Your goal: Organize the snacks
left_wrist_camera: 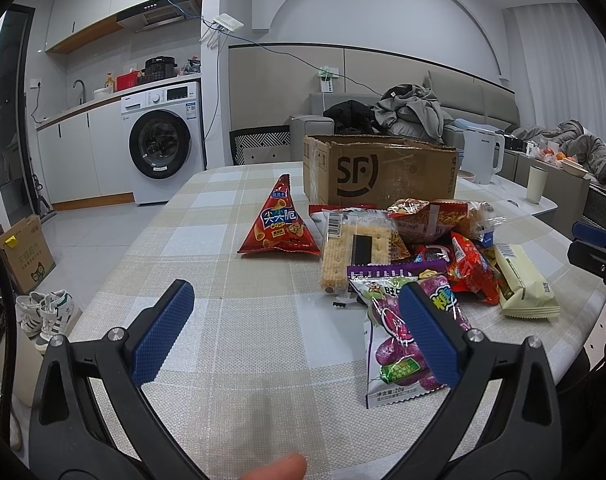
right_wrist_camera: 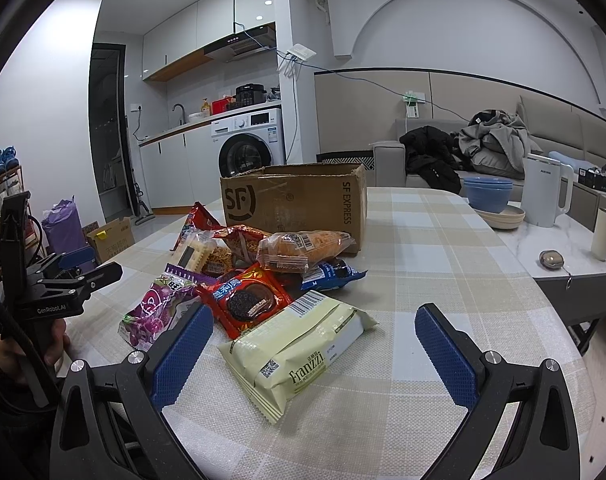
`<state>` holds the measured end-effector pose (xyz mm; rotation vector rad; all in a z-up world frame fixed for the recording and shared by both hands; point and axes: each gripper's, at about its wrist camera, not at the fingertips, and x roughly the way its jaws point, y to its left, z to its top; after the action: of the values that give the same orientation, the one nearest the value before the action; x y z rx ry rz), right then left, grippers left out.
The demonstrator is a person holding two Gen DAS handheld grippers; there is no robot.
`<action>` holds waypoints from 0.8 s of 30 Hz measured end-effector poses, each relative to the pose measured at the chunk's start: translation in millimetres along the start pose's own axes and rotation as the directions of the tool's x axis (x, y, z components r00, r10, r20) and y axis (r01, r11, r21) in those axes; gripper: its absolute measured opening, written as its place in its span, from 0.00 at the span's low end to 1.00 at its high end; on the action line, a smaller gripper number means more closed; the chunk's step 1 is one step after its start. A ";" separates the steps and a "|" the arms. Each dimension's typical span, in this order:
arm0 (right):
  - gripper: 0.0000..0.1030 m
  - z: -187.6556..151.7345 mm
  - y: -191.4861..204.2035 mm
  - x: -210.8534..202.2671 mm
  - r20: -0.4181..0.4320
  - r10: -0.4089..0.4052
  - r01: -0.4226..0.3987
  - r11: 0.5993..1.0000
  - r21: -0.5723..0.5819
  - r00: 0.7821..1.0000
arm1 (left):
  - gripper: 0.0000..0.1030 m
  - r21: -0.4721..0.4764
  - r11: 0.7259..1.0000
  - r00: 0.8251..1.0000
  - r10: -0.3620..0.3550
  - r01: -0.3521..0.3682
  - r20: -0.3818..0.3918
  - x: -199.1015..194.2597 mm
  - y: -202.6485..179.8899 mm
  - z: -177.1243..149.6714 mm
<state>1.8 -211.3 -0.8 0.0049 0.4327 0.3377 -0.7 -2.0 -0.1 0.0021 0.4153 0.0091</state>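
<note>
A pile of snack packets lies on the checked tablecloth in front of an open cardboard SF box (left_wrist_camera: pixel 383 168), also in the right wrist view (right_wrist_camera: pixel 295 200). A red triangular chip bag (left_wrist_camera: pixel 281 224) stands left of the pile. A purple grape candy packet (left_wrist_camera: pixel 399 336) lies nearest my left gripper (left_wrist_camera: pixel 297 304), which is open and empty, its right finger over the packet. A pale yellow Franzzi packet (right_wrist_camera: pixel 299 352) lies between the open fingers of my right gripper (right_wrist_camera: pixel 313 326), which holds nothing. A red Oreo-style packet (right_wrist_camera: pixel 247 300) lies behind it.
Blue bowls on plates (right_wrist_camera: pixel 489 196), a white kettle (right_wrist_camera: pixel 545 190) and a white cup (right_wrist_camera: pixel 603 234) stand at the right on a marble side table. The table edge runs along the left, with shoes (left_wrist_camera: pixel 47 312) and a cardboard box (left_wrist_camera: pixel 23 252) on the floor.
</note>
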 end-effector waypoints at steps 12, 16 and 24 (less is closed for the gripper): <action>1.00 -1.3 0.6 3.1 -0.005 0.000 0.000 1.000 0.001 1.000 | 0.99 0.003 1.000 1.000 0.001 -0.001 0.001 -0.2 -0.1 0.1; 1.00 -1.3 0.6 3.3 -0.006 0.000 0.000 1.000 0.001 1.000 | 0.99 0.004 1.000 1.000 0.001 -0.001 0.001 -0.1 -0.1 0.1; 1.00 -1.9 1.0 3.8 -0.008 0.000 0.000 1.000 0.001 1.000 | 0.99 0.007 1.000 1.000 0.002 -0.002 0.001 -0.1 -0.3 0.2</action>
<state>4.0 -209.3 -4.0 0.0048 0.4408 0.3373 -0.7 -2.2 0.1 0.0091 0.4148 0.0099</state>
